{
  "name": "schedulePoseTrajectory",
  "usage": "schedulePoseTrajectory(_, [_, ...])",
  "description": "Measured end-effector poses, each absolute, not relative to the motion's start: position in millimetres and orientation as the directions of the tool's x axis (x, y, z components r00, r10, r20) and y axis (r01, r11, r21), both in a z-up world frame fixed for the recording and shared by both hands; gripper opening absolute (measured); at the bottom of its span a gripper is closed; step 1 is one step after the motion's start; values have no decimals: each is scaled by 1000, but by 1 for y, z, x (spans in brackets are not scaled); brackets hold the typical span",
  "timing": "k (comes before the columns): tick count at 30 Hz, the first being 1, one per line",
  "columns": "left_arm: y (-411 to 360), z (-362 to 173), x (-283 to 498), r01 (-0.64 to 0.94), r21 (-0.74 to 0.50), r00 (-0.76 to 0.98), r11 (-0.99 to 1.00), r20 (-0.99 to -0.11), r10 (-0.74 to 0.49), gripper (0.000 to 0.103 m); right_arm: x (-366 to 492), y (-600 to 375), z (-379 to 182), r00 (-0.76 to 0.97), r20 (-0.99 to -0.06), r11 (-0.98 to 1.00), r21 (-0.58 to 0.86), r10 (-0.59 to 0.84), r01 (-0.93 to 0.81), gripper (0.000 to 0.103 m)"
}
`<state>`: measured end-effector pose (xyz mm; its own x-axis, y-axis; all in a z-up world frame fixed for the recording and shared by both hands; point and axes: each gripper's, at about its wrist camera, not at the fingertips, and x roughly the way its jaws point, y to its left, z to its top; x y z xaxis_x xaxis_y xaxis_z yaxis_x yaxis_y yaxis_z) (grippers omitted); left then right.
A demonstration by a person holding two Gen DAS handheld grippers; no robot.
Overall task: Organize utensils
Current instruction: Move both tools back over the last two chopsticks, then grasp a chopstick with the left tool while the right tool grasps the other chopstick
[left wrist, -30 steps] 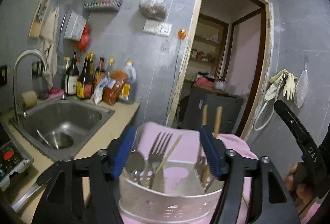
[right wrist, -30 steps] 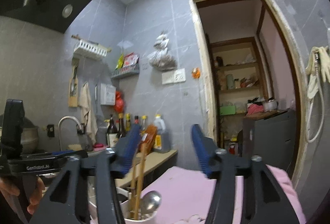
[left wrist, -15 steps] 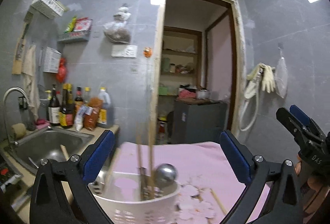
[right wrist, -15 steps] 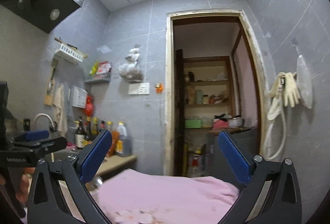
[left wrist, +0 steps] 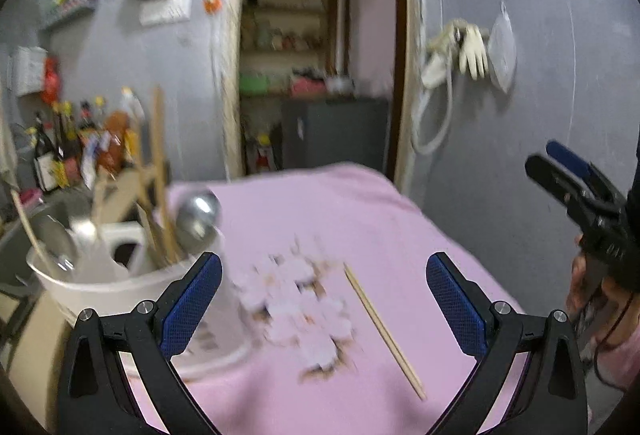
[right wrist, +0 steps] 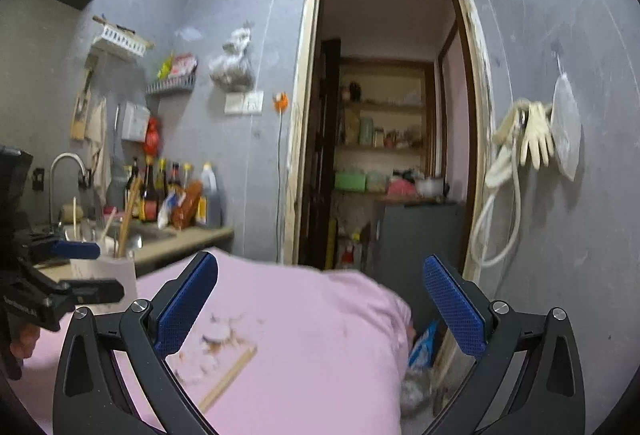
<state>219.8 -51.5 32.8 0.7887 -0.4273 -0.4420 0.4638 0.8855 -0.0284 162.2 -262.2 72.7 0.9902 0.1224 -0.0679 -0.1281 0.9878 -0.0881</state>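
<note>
A white utensil holder (left wrist: pixel 120 291) stands at the left on the pink cloth (left wrist: pixel 360 235), with chopsticks, a metal spoon (left wrist: pixel 198 213) and other utensils in it. One wooden chopstick (left wrist: pixel 384 327) lies loose on the cloth to its right. My left gripper (left wrist: pixel 320 295) is open and empty above the cloth, between holder and chopstick. My right gripper (right wrist: pixel 320 299) is open and empty; the chopstick (right wrist: pixel 228 379) lies below its left finger. The holder (right wrist: pixel 108 275) shows at the far left of the right wrist view.
A sink (right wrist: pixel 136 231) and sauce bottles (right wrist: pixel 160 191) stand on the counter to the left. An open doorway (right wrist: pixel 384 155) with shelves is straight ahead. Gloves (right wrist: pixel 532 139) and a hose hang on the right wall. The cloth's far edge drops off.
Both grippers have opened wide. The left gripper has let go of the utensil holder and swung right, so the holder now sits to its left and the loose chopstick has come into view.
</note>
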Motion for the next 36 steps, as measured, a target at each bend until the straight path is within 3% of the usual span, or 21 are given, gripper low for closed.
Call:
schedulePoseTrajectory(4, [-71,11,233,483,-25,719,875,-559,-413,100,172,-273,62,976,-161,985,-58,150,-161,101])
schedulePoseTrajectory(7, [-82,-2,242,497,-32,667,867,-625,-406,94,183,-276,53,953,-240,979,-35,185,-199,90])
schedulePoseTrajectory(12, [-93,-22,261,522,-89,552,849,-723,-415,60,210,-277,35,881,-403,966,29,247,-257,58])
schedulePoseTrajectory(14, [-94,-31,268,529,-131,495,839,-755,-430,53,221,-275,27,846,-461,960,47,267,-277,52])
schedulePoseTrajectory(17, [-97,-44,278,532,-201,409,823,-790,-457,33,237,-272,13,780,-553,951,85,294,-298,43])
schedulePoseTrajectory(21, [-99,-53,290,519,-240,368,820,-803,-469,24,248,-272,-1,730,-615,949,108,299,-297,38])
schedulePoseTrajectory(25, [-101,-52,300,513,-277,346,812,-800,-491,23,256,-275,-7,701,-640,944,139,316,-299,37])
schedulePoseTrajectory(36, [-118,-54,320,488,-230,361,842,-825,-435,8,270,-277,-13,678,-661,944,163,322,-288,37])
